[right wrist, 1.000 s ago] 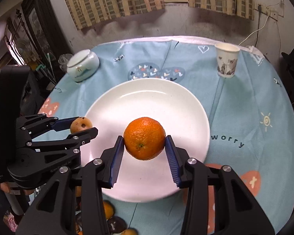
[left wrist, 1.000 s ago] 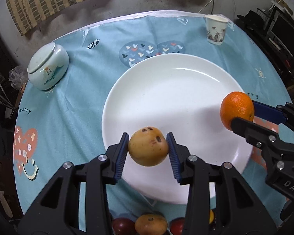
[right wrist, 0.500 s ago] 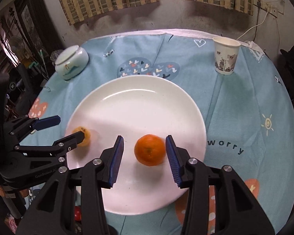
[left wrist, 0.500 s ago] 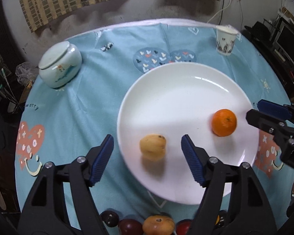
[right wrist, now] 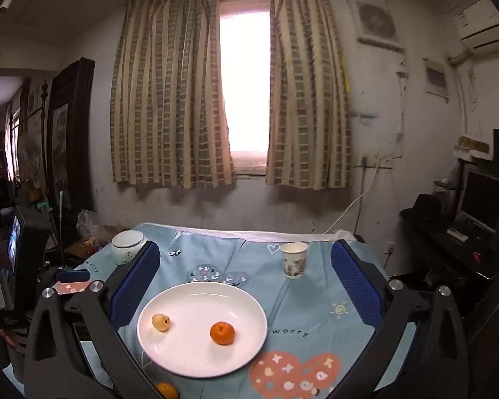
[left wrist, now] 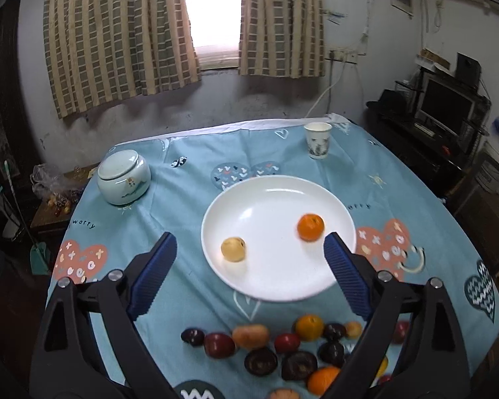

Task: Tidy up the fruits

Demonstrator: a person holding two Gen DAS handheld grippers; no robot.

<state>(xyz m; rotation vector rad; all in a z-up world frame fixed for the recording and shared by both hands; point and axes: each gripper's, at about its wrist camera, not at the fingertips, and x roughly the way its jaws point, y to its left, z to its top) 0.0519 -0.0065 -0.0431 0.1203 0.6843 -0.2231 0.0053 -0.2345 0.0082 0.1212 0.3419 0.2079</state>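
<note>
Left wrist view: both fruits now lie released on the plate [left wrist: 319,196], yellow fruit [left wrist: 233,248] lower left, orange [left wrist: 310,227] right, as left claw [left wrist: 249,259] and right claw [right wrist: 246,282] finish opening, empty, leaving the lower-frame pile [left wrist: 282,345] next.

A light-blue cloth [left wrist: 189,292] printed with coral hearts and small white motifs covers the surface. The plate [left wrist: 276,282] is plain white, carrying a bright orange mandarin [left wrist: 311,227] and a pale yellow fruit [left wrist: 233,248]. The lidded jar [left wrist: 123,177] is pale green, the paper cup [left wrist: 317,140] white with a dark print. Curtains [right wrist: 169,106] show beige and grey checked stripes.
</note>
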